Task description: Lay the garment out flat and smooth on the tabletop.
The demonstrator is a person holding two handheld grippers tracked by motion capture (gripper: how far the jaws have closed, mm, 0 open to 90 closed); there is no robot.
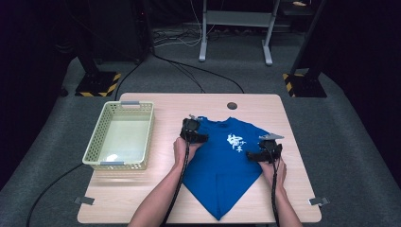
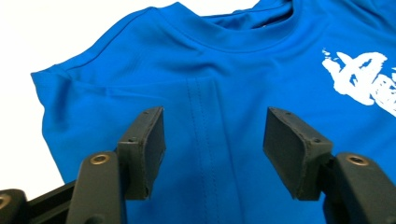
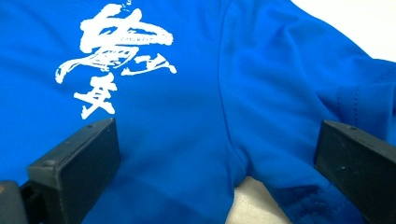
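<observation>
Left tool [image 1: 197, 137]: jaws standing wide apart, hovering over the blue T-shirt [image 1: 222, 165] just below its collar, a stitched seam running between them.
Right tool [image 1: 255, 155]: jaws spread apart, straddling folded cloth beside the white print [image 3: 114, 56]; contact is hard to judge.
T-shirt: lying on the surface [image 1: 293, 189], under both tools.
Basket [image 1: 92, 151]: sitting well beyond the left tool's outer side.

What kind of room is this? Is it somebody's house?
Probably not a house. It looks like a lab or recording studio: a lone wooden table on grey carpet, dark surroundings, stands with yellow-black striped bases, and cables across the floor.
</observation>
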